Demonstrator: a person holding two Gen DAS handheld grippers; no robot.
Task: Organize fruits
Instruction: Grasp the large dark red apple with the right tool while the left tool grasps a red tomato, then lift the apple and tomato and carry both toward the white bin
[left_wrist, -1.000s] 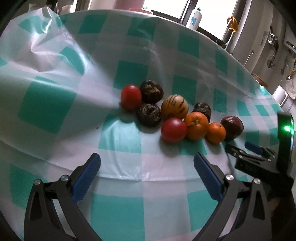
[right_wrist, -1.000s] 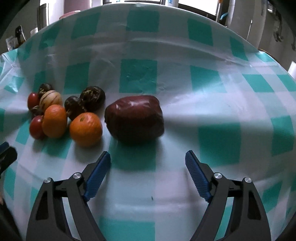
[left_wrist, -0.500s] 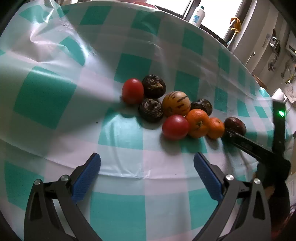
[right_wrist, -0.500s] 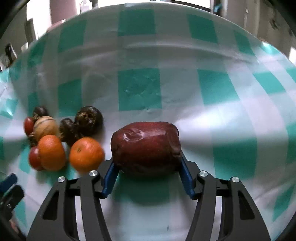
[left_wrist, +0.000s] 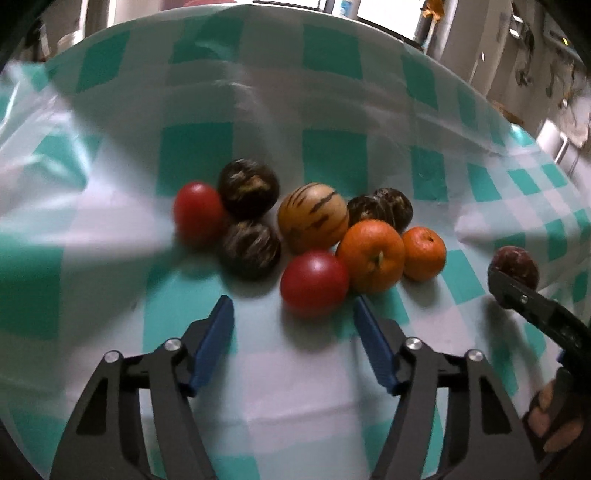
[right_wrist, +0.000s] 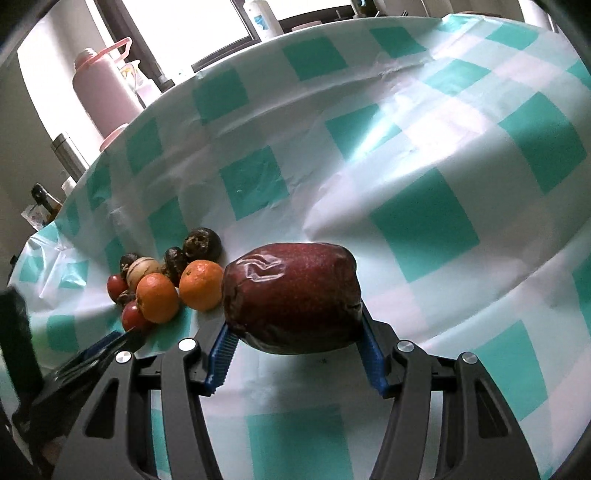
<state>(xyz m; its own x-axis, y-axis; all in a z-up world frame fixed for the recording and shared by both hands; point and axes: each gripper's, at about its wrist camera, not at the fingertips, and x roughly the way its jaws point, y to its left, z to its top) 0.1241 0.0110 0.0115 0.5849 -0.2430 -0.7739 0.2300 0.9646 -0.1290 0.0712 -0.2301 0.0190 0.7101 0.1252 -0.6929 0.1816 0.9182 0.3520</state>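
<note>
On the teal-checked tablecloth (left_wrist: 332, 387) lies a cluster of fruit: two red tomatoes, three dark wrinkled fruits, a striped yellow fruit (left_wrist: 313, 216) and two oranges (left_wrist: 373, 254). My left gripper (left_wrist: 293, 314) is closing, its blue pads either side of the near tomato (left_wrist: 314, 282) without touching it. My right gripper (right_wrist: 295, 328) is shut on a dark red wrinkled apple (right_wrist: 291, 295), held just right of the cluster (right_wrist: 166, 284). In the left wrist view that apple (left_wrist: 515, 266) shows at the far right.
A pink flask (right_wrist: 99, 96), a steel flask (right_wrist: 70, 155) and a white bottle (right_wrist: 262, 18) stand past the table's far edge. A hand (left_wrist: 550, 417) holds the right gripper's handle. The left gripper (right_wrist: 110, 343) shows at the lower left in the right wrist view.
The left gripper moved in toward the near tomato and its jaws narrowed. The right gripper closed on the apple, rolled, and carried it away from the oranges.
</note>
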